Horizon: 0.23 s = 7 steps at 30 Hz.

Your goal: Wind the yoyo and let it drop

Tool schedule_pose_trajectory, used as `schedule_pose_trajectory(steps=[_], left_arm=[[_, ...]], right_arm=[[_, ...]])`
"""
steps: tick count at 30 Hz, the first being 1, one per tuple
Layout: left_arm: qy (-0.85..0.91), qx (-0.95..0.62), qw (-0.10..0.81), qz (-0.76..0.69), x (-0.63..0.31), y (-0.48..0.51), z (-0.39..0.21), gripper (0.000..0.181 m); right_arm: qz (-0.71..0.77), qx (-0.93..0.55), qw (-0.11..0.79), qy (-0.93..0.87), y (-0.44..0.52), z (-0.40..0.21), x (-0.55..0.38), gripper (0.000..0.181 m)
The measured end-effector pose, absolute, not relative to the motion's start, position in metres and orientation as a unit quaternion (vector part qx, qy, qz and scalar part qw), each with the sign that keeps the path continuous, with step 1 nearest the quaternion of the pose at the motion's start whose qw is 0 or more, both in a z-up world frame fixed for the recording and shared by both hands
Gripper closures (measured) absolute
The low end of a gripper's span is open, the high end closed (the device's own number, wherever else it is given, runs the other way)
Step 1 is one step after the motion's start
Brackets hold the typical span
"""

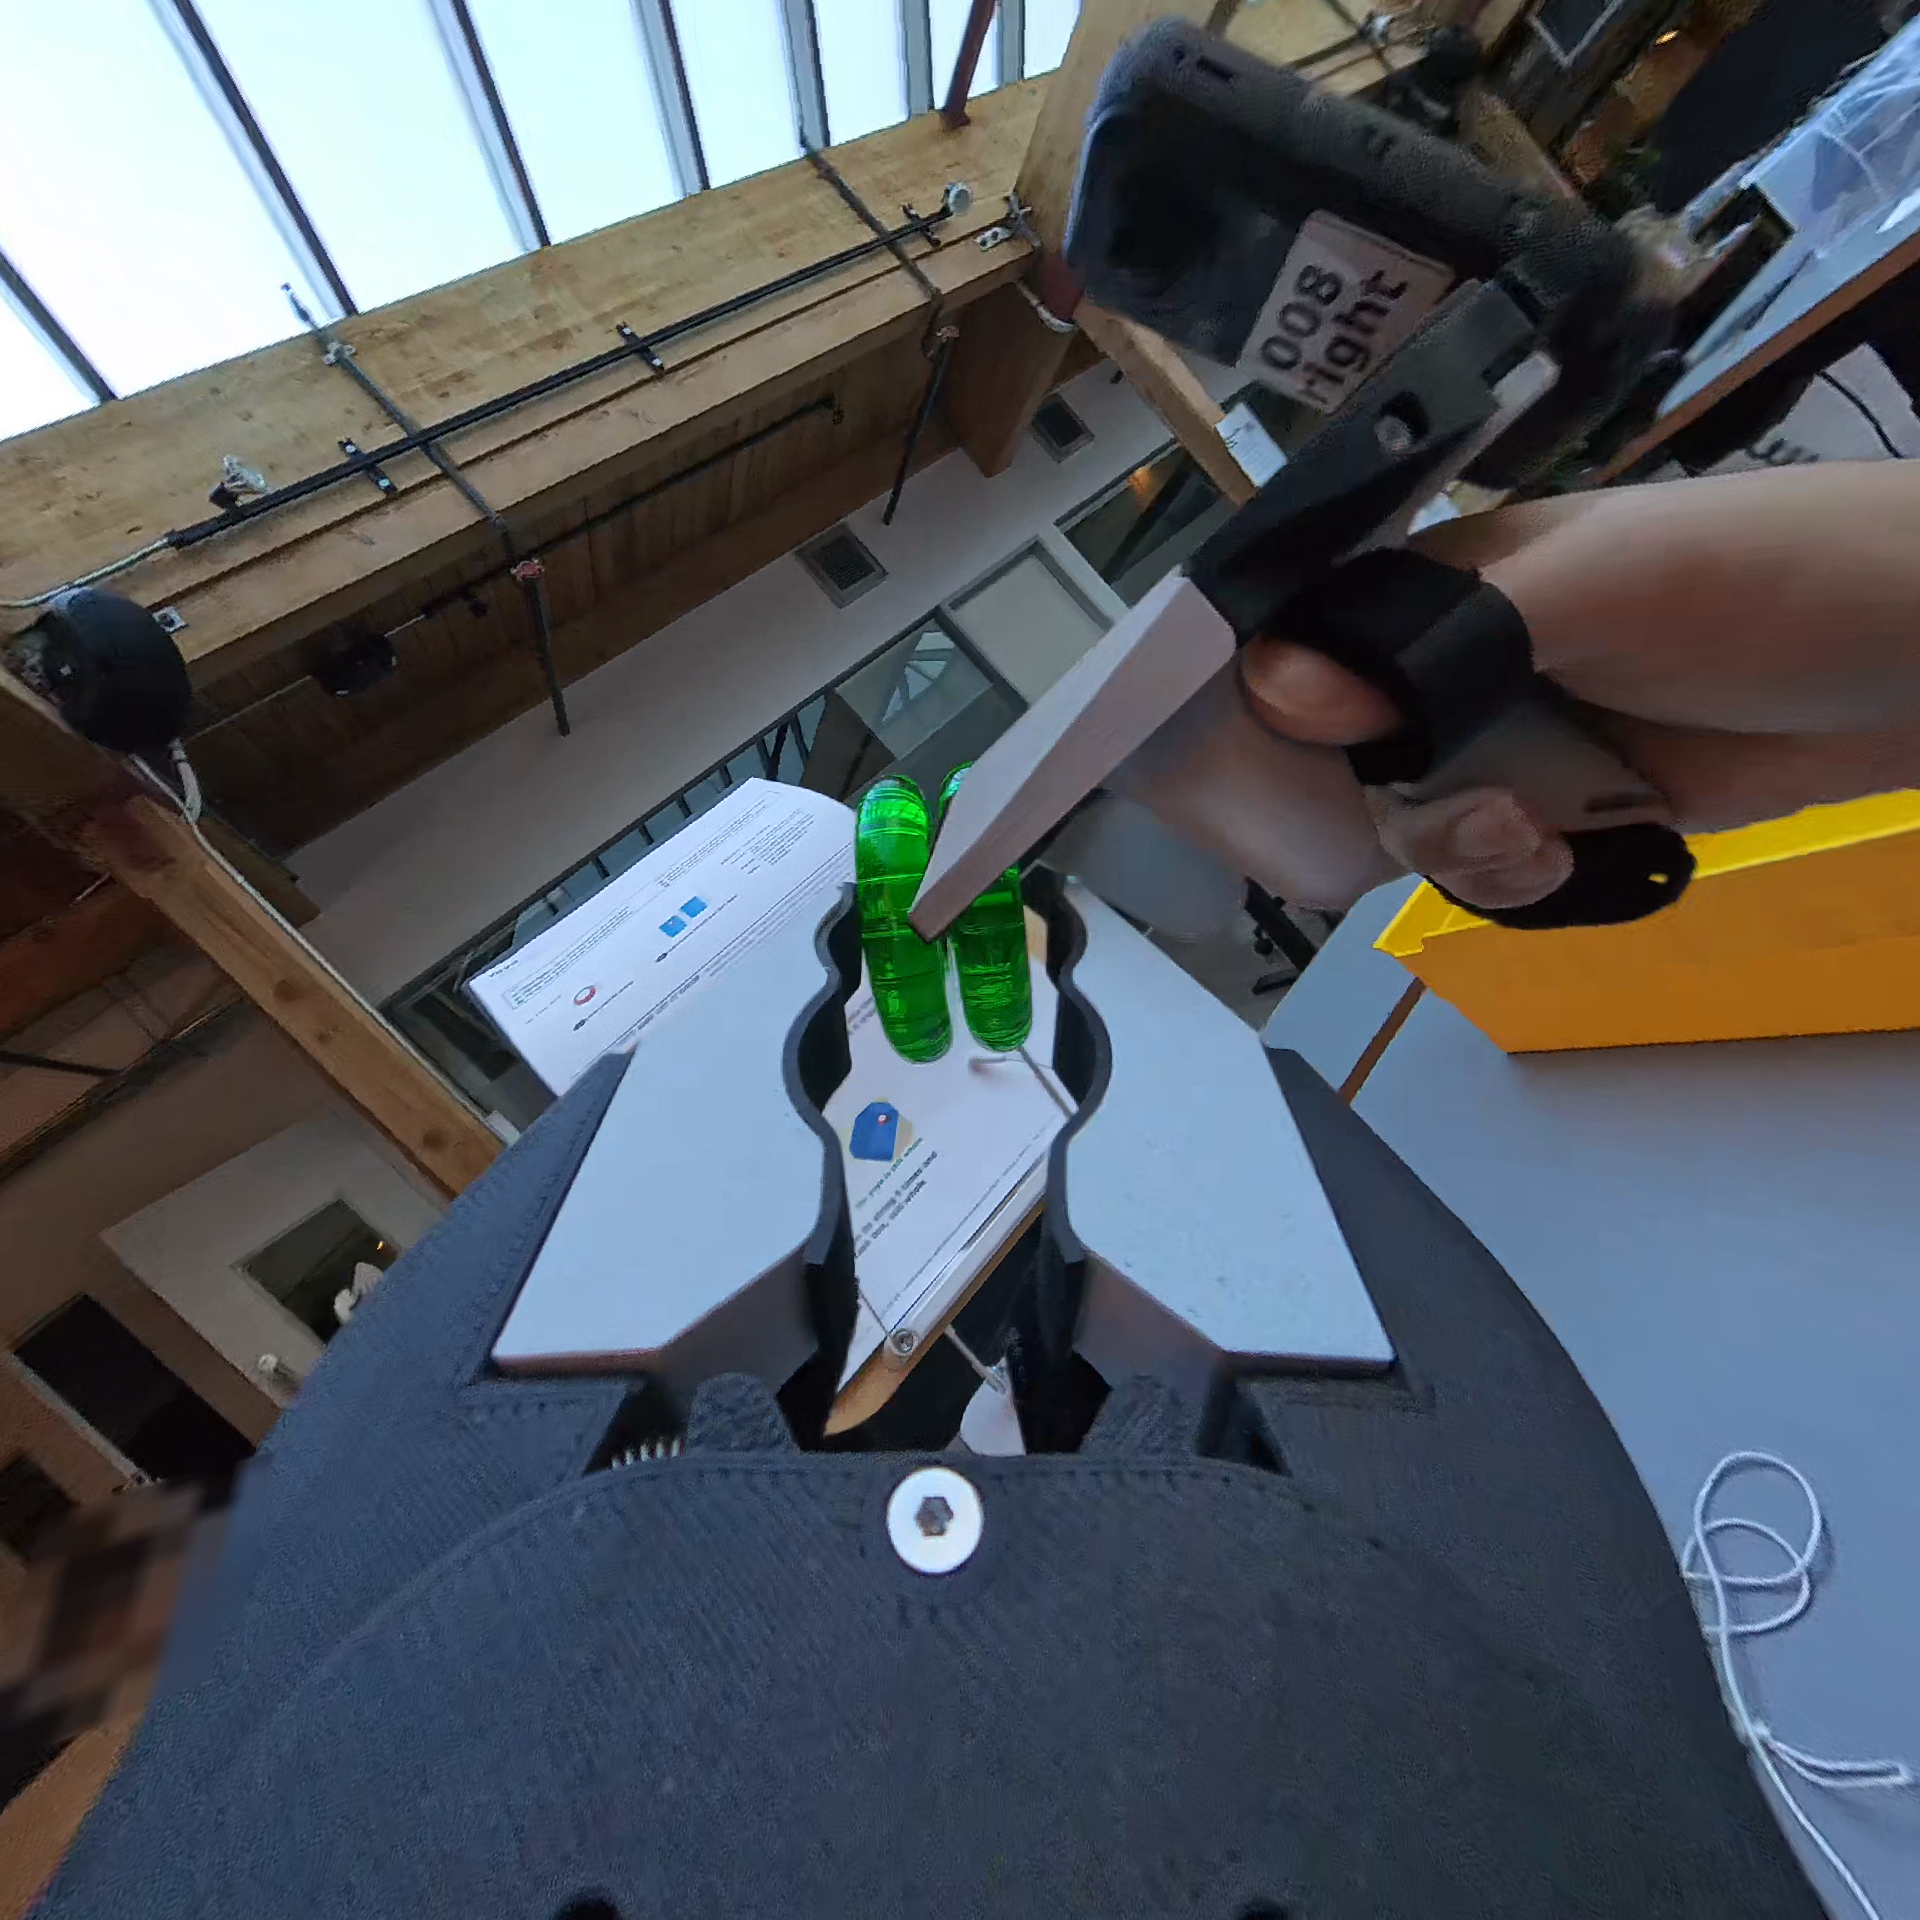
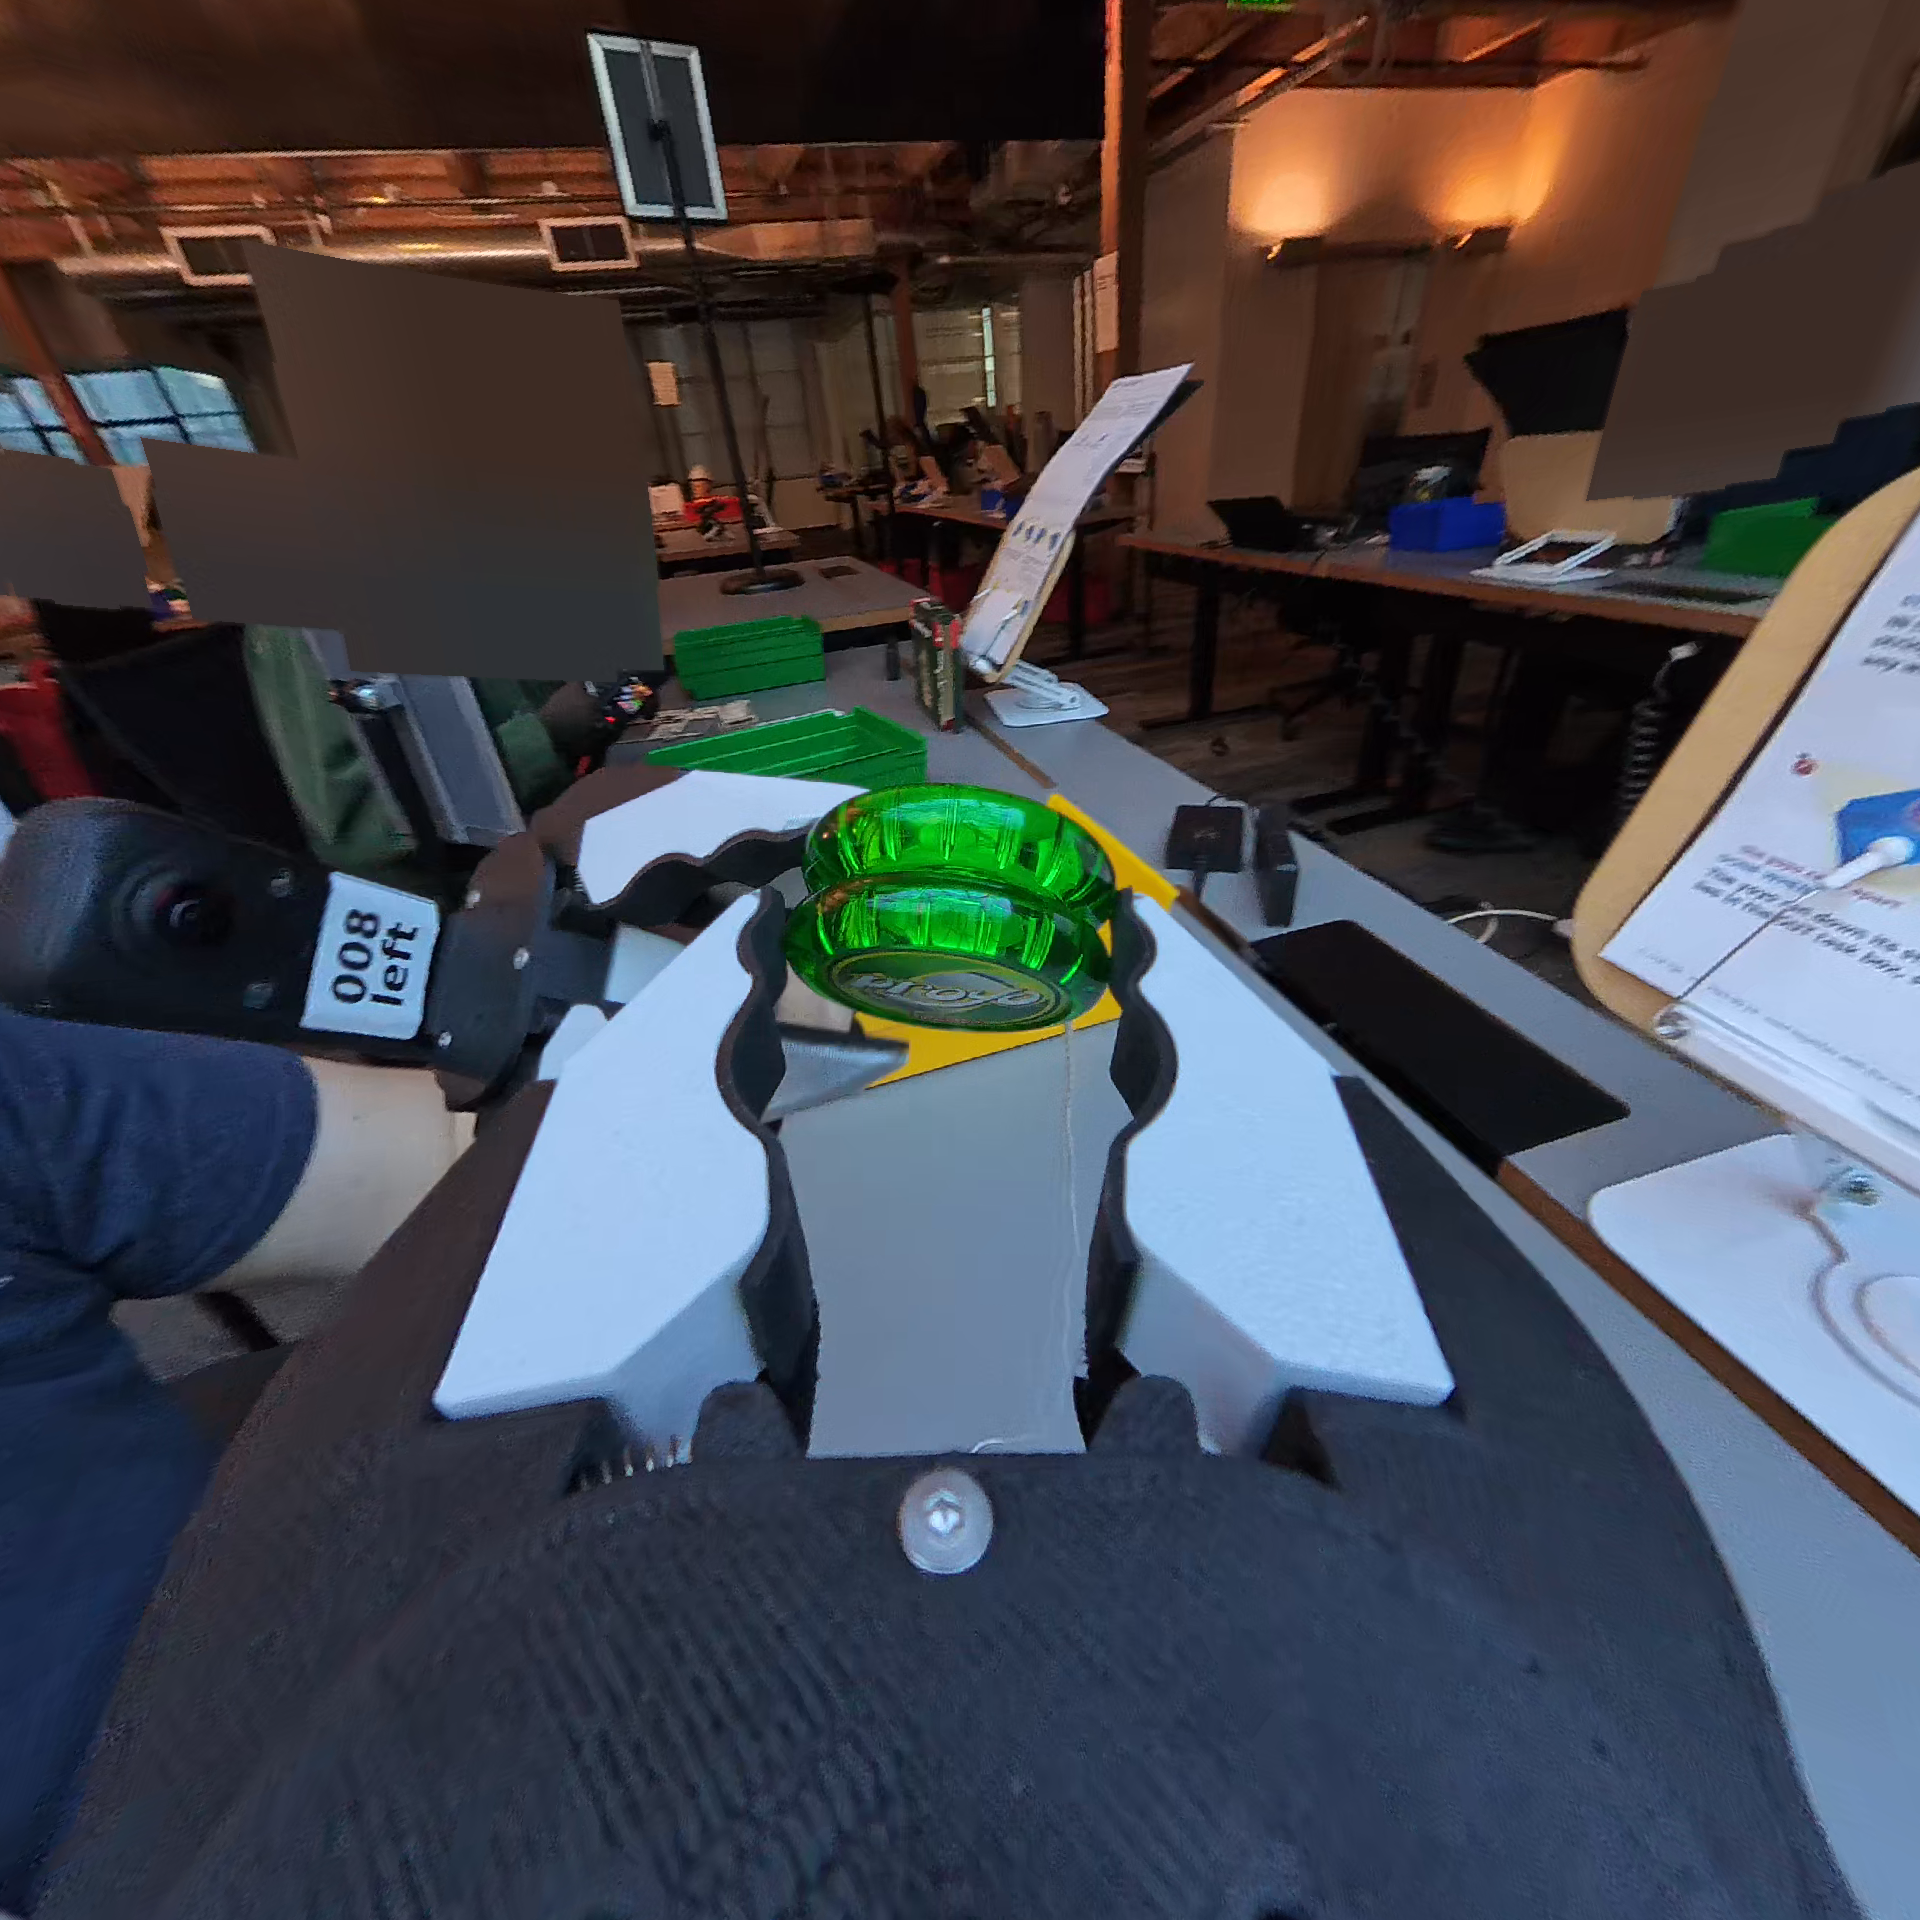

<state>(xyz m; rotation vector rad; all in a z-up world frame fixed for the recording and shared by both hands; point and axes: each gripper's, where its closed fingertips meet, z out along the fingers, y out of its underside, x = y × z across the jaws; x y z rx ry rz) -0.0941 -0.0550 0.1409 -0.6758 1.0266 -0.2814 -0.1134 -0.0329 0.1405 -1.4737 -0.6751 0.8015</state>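
Pinching green yoyo [image 2: 951, 914] at tips of left gripper [image 1: 948, 971], above table; right gripper [image 2: 951, 982] spread around it, string [image 2: 1070, 1195] slack. Risk: yoyo dislodged, loose string [image 1: 1756, 1558] snagged, winding lost

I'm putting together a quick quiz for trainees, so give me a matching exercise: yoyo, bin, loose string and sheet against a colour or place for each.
1 yoyo
2 bin
3 loose string
4 sheet

A yellow
B coiled on the table
C green, between the fingers of the left claw
D on a wooden board

Pairs: 1-C, 2-A, 3-B, 4-D
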Motion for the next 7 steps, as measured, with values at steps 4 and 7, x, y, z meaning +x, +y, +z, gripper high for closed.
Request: schedule_pose_trajectory(steps=[4, 7], left_arm=[[0.525, -0.298, 0.786, -0.132, -0.087, -0.066, 0.132, 0.139], [0.552, -0.295, 0.765, -0.155, -0.083, -0.074, 0.127, 0.134]], right_arm=[[0.41, -0.644, 0.566, -0.31, -0.042, 0.135, -0.109, 0.12], [0.448, -0.645, 0.531, -0.318, -0.046, 0.129, -0.105, 0.12]])
